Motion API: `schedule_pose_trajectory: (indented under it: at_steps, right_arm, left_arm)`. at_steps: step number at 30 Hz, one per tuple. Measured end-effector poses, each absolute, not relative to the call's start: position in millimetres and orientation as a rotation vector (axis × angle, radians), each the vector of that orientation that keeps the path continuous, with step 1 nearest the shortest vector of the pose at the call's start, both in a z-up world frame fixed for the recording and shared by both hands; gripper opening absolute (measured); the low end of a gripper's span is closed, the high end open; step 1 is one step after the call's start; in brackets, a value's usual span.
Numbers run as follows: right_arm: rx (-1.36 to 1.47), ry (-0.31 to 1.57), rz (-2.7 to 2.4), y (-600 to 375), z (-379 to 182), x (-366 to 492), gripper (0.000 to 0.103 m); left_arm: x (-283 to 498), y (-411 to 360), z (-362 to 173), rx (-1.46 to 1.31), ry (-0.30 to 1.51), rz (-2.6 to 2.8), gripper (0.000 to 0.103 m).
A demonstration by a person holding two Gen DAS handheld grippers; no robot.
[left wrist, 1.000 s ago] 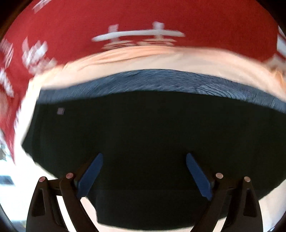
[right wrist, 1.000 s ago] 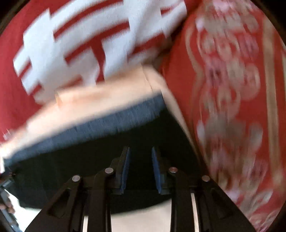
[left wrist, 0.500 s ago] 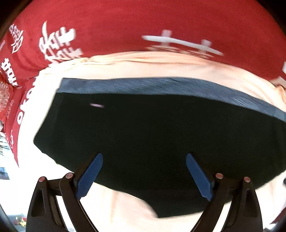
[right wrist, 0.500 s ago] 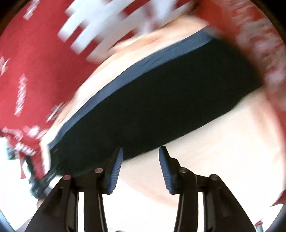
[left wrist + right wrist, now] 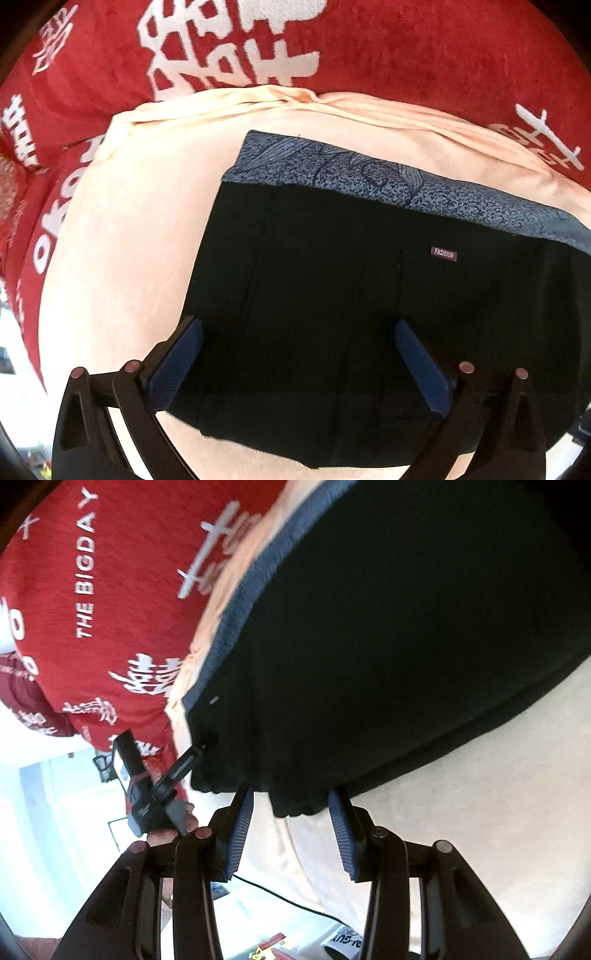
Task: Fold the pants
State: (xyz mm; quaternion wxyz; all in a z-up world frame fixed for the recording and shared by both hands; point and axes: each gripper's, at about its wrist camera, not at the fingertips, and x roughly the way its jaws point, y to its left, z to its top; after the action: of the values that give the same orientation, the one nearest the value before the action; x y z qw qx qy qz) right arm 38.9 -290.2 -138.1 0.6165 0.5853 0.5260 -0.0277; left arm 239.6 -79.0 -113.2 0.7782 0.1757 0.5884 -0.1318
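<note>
Black pants (image 5: 369, 314) lie in a compact folded block on the peach sheet (image 5: 129, 240); looks near done, maybe one more fold or a tidy. Left gripper (image 5: 295, 363) fingers wide and opening, clamping nothing; right gripper (image 5: 291, 830) fingers apart at the hem, nothing pinched. Red blanket (image 5: 406, 55) bounds the far edge; open sheet on the near side.

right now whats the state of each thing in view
black fabric pants with a blue patterned waistband: lying flat, already folded, held by neither tongs
peach cloth sheet: spread under the pants, wrinkled at its far edge
red blanket with white lettering: spread beneath the sheet
left tongs: jaws opening, empty, above the pants
right tongs: open, empty, at the pants' edge
</note>
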Motion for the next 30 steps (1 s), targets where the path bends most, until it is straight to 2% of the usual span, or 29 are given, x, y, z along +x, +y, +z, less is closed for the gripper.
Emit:
schedule_pose_trajectory:
  at_steps: [7, 8, 9, 10, 13, 15, 18, 21, 26, 30]
  right_arm:
    - [1.369, 1.201, -0.114, -286.8, -146.3, 51.8, 0.046]
    - [1.372, 1.204, -0.119, -286.5, -145.4, 57.9, 0.043]
    - [1.36, 1.201, -0.127, -288.0, -141.9, 64.1, 0.019]
    - [1.296, 1.211, -0.145, -290.5, -134.1, 73.2, 0.013]
    - [1.178, 1.226, -0.152, -285.6, -120.5, 83.0, 0.01]
    - [1.124, 1.269, -0.206, -277.7, -123.8, 70.3, 0.009]
    - [1.23, 1.252, -0.242, -276.9, -136.9, 46.8, 0.009]
    - [1.227, 1.26, -0.232, -282.9, -125.6, 42.1, 0.012]
    - [0.926, 1.31, -0.246, -305.1, -79.6, 42.6, 0.016]
    - [0.734, 1.294, -0.312, -329.1, -59.4, 44.2, 0.016]
  left_arm:
    - [244.6, -68.5, -113.5, 0.369, 1.256, -0.349, 0.103]
    - [245.2, -67.5, -113.7, 0.372, 1.255, -0.357, 0.103]
    - [244.1, -67.5, -113.4, 0.372, 1.254, -0.363, 0.103]
    - [245.1, -65.8, -114.3, 0.368, 1.254, -0.368, 0.103]
    - [256.6, -58.2, -120.7, 0.376, 1.246, -0.372, 0.103]
    - [255.8, -59.9, -119.2, 0.385, 1.26, -0.358, 0.103]
    - [253.0, -65.0, -107.9, 0.426, 1.265, -0.31, 0.103]
    - [239.6, -69.5, -82.7, 0.433, 1.227, -0.319, 0.103]
    - [196.3, -110.2, -58.4, 0.405, 1.22, -0.454, 0.103]
    - [152.9, -175.2, -76.9, 0.41, 1.256, -0.6, 0.103]
